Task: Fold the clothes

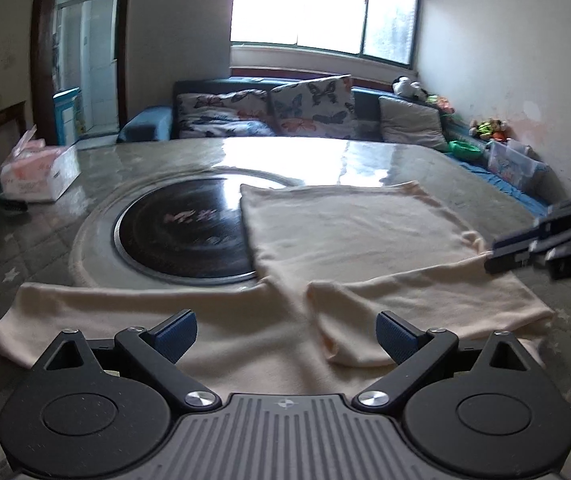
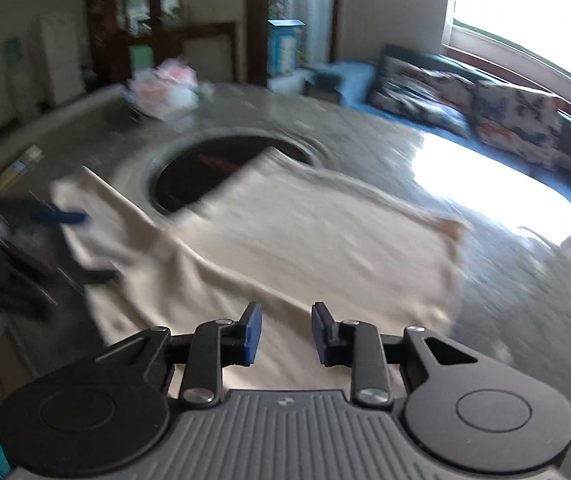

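A cream garment [image 1: 345, 232] lies spread on the grey table [image 1: 157, 156], partly folded, with one fold lapping over a black round hob [image 1: 181, 232]. My left gripper [image 1: 285, 334] hovers over the garment's near edge, jaws wide open and nothing between them. In the left wrist view my right gripper [image 1: 525, 248] comes in from the right at the garment's far corner. The right wrist view is blurred: the right gripper [image 2: 286, 332] is above the cream garment [image 2: 285, 232], its blue pads [image 2: 253, 332] a little apart with only cloth below. My left gripper [image 2: 57, 216] shows at the left.
A tissue box [image 1: 37, 172] stands at the table's back left. Behind the table runs a blue sofa [image 1: 365, 104] with butterfly cushions, under a bright window. Toys and a plastic box [image 1: 513, 160] line the right wall.
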The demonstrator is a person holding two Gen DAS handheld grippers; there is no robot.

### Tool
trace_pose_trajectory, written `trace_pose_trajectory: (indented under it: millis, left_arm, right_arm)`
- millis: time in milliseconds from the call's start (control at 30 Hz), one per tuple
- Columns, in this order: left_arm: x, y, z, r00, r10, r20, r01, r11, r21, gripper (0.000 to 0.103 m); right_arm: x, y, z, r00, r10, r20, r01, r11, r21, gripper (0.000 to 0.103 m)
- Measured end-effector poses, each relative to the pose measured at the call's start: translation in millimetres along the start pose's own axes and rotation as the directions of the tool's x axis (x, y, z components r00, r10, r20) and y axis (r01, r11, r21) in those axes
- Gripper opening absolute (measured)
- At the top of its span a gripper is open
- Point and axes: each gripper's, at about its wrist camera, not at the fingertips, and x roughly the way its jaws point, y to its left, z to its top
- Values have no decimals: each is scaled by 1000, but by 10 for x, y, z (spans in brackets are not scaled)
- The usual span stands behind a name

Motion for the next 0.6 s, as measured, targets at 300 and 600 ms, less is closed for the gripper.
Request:
trace_pose_trajectory:
  millis: [300, 600]
  left_arm:
    - [148, -346, 120, 996, -91, -1, 91, 993, 72, 88]
    - [350, -469, 135, 986, -159, -49, 163, 984, 72, 72]
  right_arm:
    - [38, -342, -474, 999, -29, -46, 35, 992, 120, 27]
    - [33, -420, -291, 998, -8, 55, 1, 991, 135, 27]
